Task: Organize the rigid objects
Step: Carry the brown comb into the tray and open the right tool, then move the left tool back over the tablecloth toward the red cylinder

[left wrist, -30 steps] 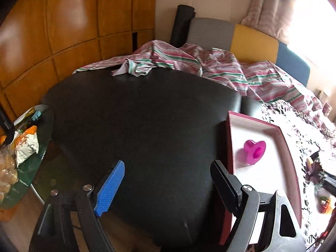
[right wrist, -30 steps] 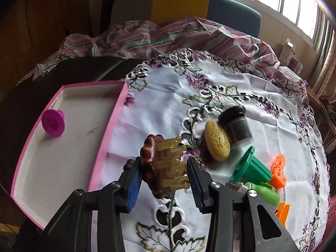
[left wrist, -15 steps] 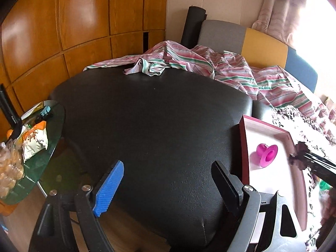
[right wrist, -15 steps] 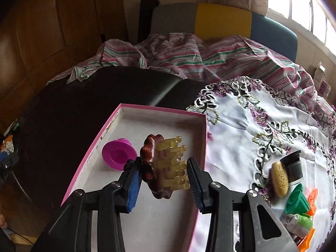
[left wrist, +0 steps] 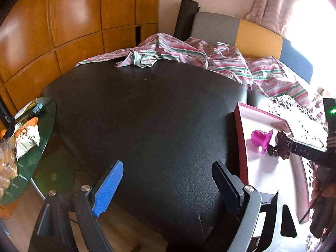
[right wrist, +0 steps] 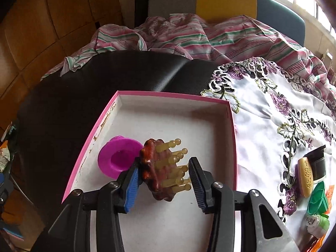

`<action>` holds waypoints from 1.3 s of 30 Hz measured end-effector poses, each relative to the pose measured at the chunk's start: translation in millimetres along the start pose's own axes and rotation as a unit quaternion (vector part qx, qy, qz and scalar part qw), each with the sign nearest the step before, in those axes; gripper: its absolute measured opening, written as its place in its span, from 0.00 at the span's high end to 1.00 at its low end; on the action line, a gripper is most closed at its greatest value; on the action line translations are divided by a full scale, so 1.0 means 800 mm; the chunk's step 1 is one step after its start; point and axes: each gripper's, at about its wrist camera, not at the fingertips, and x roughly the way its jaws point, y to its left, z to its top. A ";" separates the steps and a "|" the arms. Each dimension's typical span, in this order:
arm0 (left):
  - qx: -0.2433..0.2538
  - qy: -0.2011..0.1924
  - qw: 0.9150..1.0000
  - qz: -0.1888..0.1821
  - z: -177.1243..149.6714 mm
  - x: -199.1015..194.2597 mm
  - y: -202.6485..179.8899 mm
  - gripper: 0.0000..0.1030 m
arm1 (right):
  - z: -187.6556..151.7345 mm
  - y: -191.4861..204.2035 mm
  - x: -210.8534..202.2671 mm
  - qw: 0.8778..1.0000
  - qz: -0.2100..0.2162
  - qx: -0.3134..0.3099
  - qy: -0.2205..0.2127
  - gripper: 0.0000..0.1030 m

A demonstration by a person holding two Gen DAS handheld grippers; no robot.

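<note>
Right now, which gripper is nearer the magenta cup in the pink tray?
Right. The right gripper sits just beside the magenta cup, with the brown massage brush between its jaws. The left gripper hovers over the black cushion, outside the pink tray.

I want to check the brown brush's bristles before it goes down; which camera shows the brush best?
The right wrist view: the brown brush sits close between the right gripper's fingers, pegs in full view. The left wrist view catches only its dark back edge far right, over the pink-rimmed box.

The green cup [right wrist: 317,197] and orange pieces [right wrist: 331,191] are cropped by the right edge; tray's [right wrist: 232,126] near end hides behind the fingers.
</note>
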 end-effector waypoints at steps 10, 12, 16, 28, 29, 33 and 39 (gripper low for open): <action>0.039 -0.008 0.999 -0.020 -0.003 -0.011 -0.026 0.14 | -0.008 -0.012 -0.044 0.999 -0.009 -0.001 -0.037 0.52; 0.047 -0.010 0.998 -0.026 -0.003 -0.014 -0.033 0.14 | -0.012 -0.017 -0.054 0.999 -0.013 0.000 -0.043 0.52; 0.065 -0.015 0.997 -0.036 -0.005 -0.021 -0.048 0.14 | -0.019 -0.030 -0.074 0.998 -0.018 0.003 -0.054 0.52; 0.108 -0.010 0.991 -0.072 -0.010 -0.028 -0.098 0.14 | -0.045 -0.081 -0.126 0.996 -0.045 0.022 -0.072 0.52; 0.111 -0.009 0.991 -0.075 -0.011 -0.028 -0.100 0.14 | -0.047 -0.087 -0.129 0.996 -0.048 0.025 -0.072 0.52; 0.130 -0.008 0.987 -0.091 -0.014 -0.031 -0.120 0.14 | -0.060 -0.114 -0.141 0.995 -0.062 0.041 -0.072 0.52; 0.154 -0.011 0.981 -0.119 -0.015 -0.037 -0.154 0.14 | -0.077 -0.163 -0.161 0.991 -0.091 0.072 -0.071 0.52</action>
